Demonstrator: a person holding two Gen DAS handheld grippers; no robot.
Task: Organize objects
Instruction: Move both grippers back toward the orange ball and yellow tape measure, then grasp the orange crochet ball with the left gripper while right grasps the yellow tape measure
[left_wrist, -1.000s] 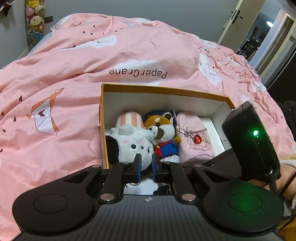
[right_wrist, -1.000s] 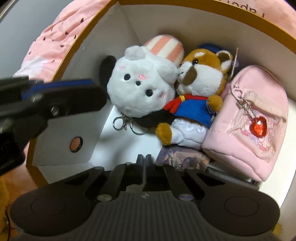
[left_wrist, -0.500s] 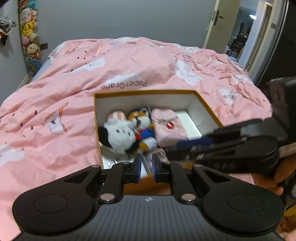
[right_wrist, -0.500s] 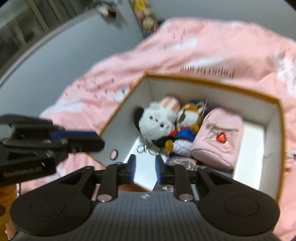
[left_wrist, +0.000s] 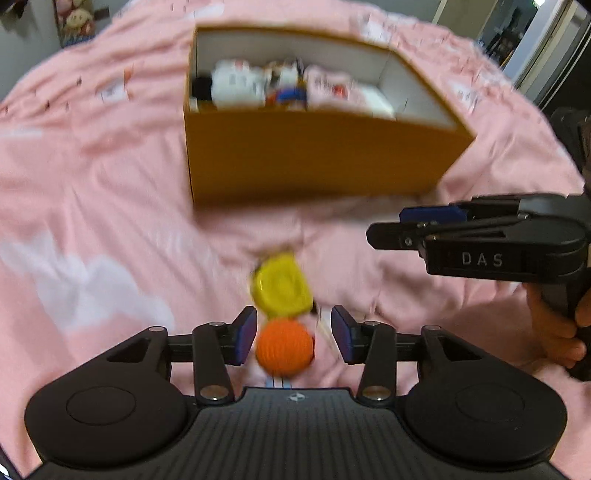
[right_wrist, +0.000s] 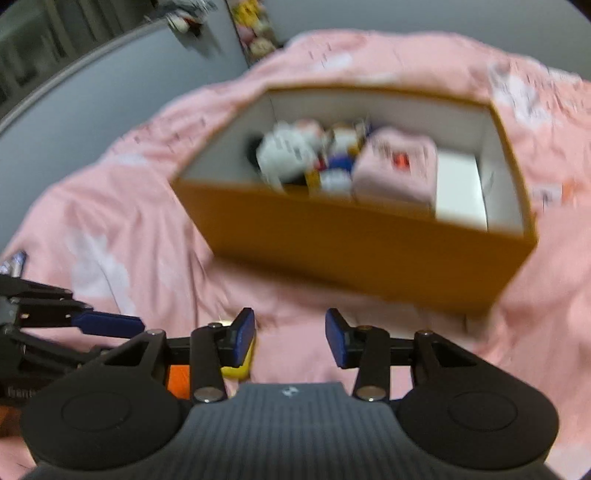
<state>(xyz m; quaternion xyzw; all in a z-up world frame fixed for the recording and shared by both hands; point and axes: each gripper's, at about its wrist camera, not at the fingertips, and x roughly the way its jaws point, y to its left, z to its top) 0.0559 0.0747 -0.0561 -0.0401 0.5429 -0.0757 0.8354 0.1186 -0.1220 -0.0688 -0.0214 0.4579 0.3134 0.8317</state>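
Pink duvet (left_wrist: 110, 192) with white cloud shapes; orange-brown box (left_wrist: 314, 158), white inside; yellow round toy (left_wrist: 282, 291) touching an orange knitted ball (left_wrist: 284, 347); blue gripper pads (left_wrist: 246, 338).

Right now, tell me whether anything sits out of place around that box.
Yes. A yellow and orange toy lies loose on the pink duvet, in front of the orange box, while the other soft toys sit inside it. The left gripper hangs open around it, jaws just opened, pads not touching.
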